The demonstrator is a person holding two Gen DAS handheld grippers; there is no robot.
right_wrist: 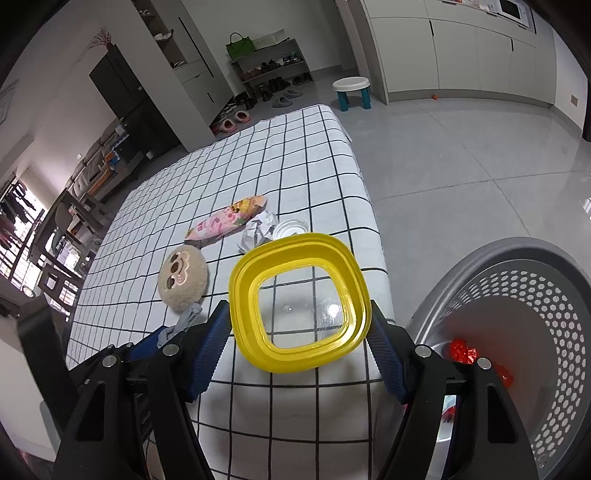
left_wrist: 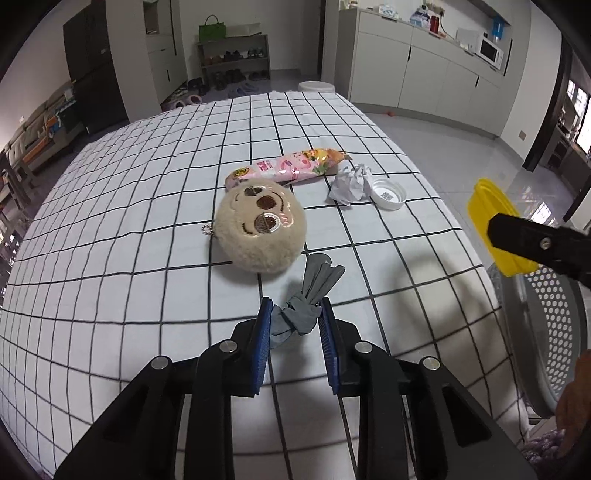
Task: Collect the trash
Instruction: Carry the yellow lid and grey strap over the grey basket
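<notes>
The yellow lid (right_wrist: 299, 302) with the clear centre window was pinched at its two side edges between the right gripper (right_wrist: 300, 314) fingers, held up off the worktop (right_wrist: 288, 147) near its right edge, just left of the grey perforated bin (right_wrist: 517, 295). In the left wrist view that same lid (left_wrist: 493, 227) showed up at the right, edge-on, with the bin (left_wrist: 546, 325) right below it. Something red and crinkly (right_wrist: 461, 350) was sitting in the bottom of the bin, probably a wrapper, but the view's too poor to be sure.

The left gripper (left_wrist: 295, 306) had its blue fingers (left_wrist: 264, 332) pressed onto a knotted grey scrap (left_wrist: 299, 314), which looked like thin plastic or fabric, with its loose ends (left_wrist: 323, 277) fanning forward over the checked cloth. It was at the near side of the worktop (left_wrist: 147, 184).

Just beyond the scrap was a round beige plush face (left_wrist: 260, 229) with a little bead chain (left_wrist: 207, 229) at its left side. Behind that lay a pink snack wrapper (left_wrist: 288, 168), touching or nearly touching the plush's top edge. To the right of the wrapper there was a crumpled white paper ball (left_wrist: 351, 182), and just beside it a white round cap (left_wrist: 388, 192) lying open side up.

Farther back in the room were a shoe rack (left_wrist: 234, 59) with a green bag (left_wrist: 211, 27) on top, and a microwave (left_wrist: 489, 51) on the far counter.
</notes>
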